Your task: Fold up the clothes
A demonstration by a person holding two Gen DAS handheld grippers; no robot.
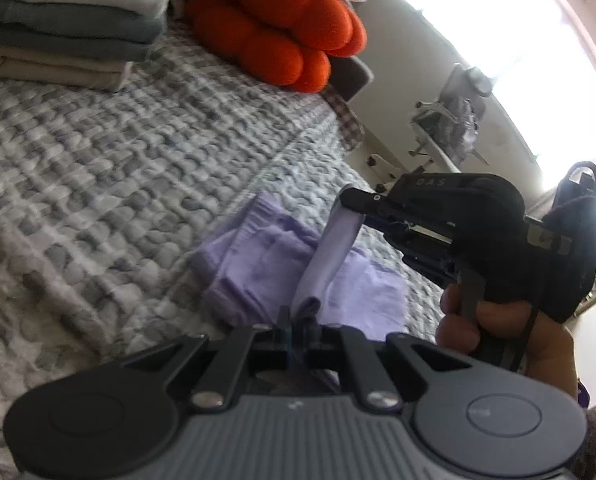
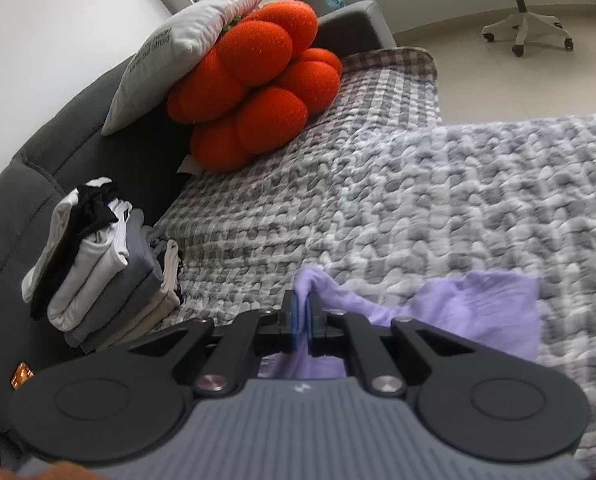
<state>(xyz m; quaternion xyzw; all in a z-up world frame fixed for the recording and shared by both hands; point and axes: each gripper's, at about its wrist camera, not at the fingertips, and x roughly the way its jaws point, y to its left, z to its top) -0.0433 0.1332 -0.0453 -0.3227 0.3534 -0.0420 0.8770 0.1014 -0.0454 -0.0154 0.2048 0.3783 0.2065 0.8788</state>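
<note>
Grey quilted blanket point(image 2: 438, 184) is carrying the lilac garment point(image 1: 265, 256). Left gripper point(image 1: 298, 320) and right gripper point(image 2: 302, 312) are each pinching a garment edge, fingers clenched. Folded stack point(image 2: 105, 264) is sitting nearby.

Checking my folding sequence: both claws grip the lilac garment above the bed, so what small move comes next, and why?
Probably lower both claws together, laying the held edge onto the flat part. The left claw and right claw are shut on the lilac garment, whose edge is raised while the rest lies on the blanket.
</note>
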